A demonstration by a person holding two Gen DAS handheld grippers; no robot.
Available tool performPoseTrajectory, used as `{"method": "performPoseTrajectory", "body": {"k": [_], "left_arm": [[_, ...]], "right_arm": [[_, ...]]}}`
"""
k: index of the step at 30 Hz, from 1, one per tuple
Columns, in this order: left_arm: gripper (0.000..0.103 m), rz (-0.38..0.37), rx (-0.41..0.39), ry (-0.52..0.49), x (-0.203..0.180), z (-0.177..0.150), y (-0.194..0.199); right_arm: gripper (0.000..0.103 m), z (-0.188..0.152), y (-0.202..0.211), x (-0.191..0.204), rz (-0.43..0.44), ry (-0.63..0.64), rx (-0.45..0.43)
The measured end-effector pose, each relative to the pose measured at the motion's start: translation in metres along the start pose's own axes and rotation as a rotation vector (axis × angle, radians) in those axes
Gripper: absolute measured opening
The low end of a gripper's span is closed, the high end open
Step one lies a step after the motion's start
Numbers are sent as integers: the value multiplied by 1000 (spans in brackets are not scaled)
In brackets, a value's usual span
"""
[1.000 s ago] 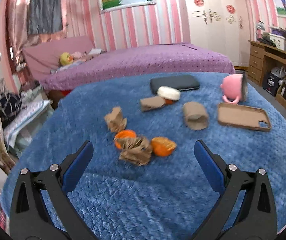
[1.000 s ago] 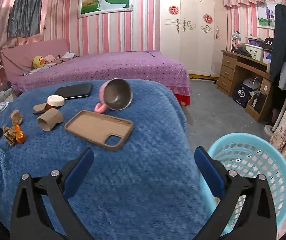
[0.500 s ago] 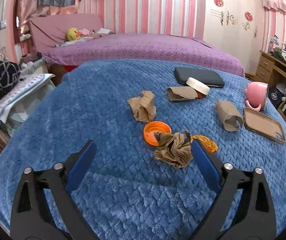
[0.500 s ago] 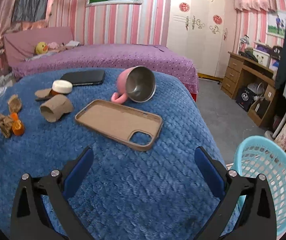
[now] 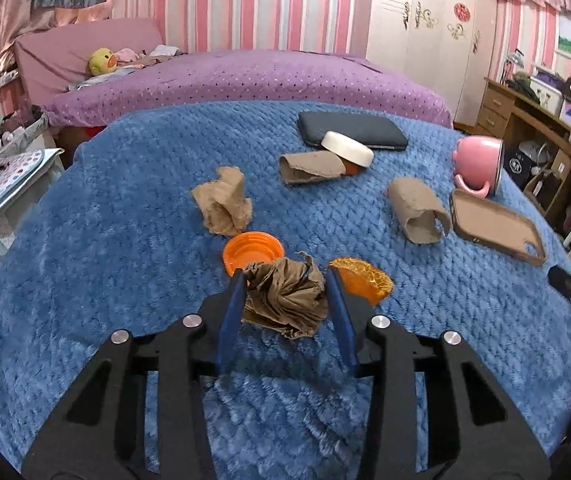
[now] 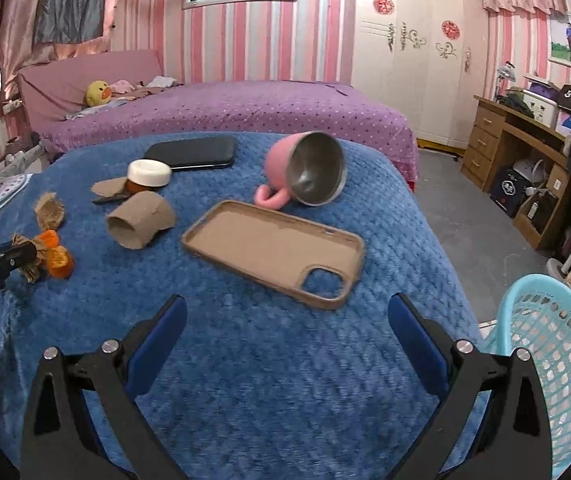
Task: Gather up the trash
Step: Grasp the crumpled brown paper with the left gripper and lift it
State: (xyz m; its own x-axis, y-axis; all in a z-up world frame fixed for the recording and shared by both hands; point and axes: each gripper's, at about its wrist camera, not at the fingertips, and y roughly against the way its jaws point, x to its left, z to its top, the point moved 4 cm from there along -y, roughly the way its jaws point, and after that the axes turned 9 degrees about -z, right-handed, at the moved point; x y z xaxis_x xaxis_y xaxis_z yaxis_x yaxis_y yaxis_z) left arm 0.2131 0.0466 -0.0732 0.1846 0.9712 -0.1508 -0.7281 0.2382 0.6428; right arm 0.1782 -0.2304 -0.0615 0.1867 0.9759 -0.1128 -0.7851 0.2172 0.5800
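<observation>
The left gripper [image 5: 285,284] has its two blue fingers [image 5: 232,312] drawn in on either side of a crumpled brown paper wad [image 5: 285,300], and the pads look to be touching its flanks, so I'd call it clamped on the wad, or very nearly so. The wad sits squarely between the tips on the blue blanket [image 5: 125,280], with no clear long axis, just a bunched lump. Just beyond the left finger lies an orange cap [image 5: 252,251], touching the wad's far edge, and just past the right finger is an orange peel-like scrap [image 5: 361,280]; both are close enough to be dragged along on a lift. Farther out lie another crumpled paper [image 5: 223,204] and two cardboard tubes [image 5: 417,216]. The right gripper [image 6: 285,336] hangs with its fingers wide apart and nothing between them, over the near blanket, well away from the wad. The light blue basket [image 6: 557,360] stands beside the bed on that right side, so the wad lies across the bed from it.
</observation>
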Motion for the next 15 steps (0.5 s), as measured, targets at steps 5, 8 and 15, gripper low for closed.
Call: {"method": "performPoseTrajectory", "body": {"k": [5,8,15], "left_arm": [[40,76,-64,19,26,0,39],[40,139,-83,55,48,1,48],[40,251,-46,119,90,-4,44]], "right_arm": [[98,5,10,33,60,41,-28],[98,9,11,57,99,68,-31],[97,19,13,130,196,189,-64]]}}
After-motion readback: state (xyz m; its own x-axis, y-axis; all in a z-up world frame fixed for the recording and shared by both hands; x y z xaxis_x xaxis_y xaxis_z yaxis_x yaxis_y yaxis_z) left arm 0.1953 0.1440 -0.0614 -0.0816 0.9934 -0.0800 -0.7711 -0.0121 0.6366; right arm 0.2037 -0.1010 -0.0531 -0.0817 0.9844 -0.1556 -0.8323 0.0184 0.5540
